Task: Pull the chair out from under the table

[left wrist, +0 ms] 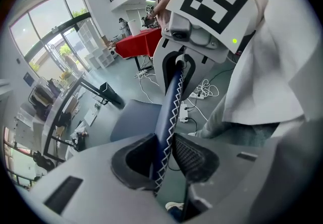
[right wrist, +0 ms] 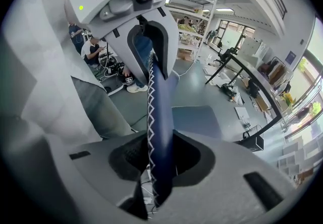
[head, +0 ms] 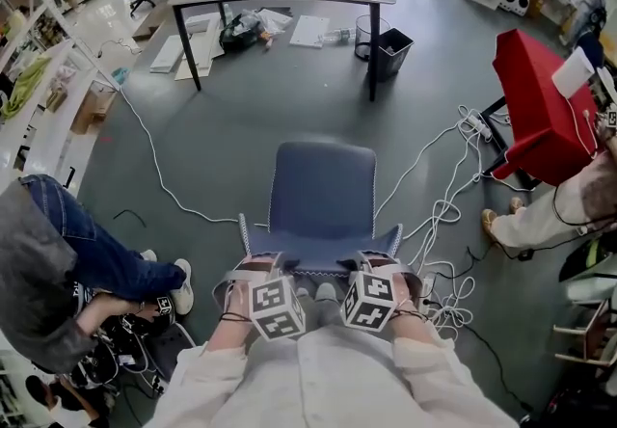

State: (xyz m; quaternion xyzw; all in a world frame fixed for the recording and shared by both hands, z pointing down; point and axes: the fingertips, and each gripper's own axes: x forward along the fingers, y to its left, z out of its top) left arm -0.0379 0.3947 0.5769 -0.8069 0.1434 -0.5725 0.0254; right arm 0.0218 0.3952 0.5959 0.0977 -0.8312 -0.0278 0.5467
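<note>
In left gripper (left wrist: 164,157) and right gripper (right wrist: 159,160) jaws, chair backrest (head: 323,267) sits pinched.

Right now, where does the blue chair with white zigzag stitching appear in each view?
Head view: the blue chair with white zigzag stitching sits lower centre.
Left gripper view: its backrest edge rises mid-picture from between the jaws, seat at left.
Right gripper view: backrest edge mid-picture again, seat at right.
Shared landmark: the black square bin.
</note>
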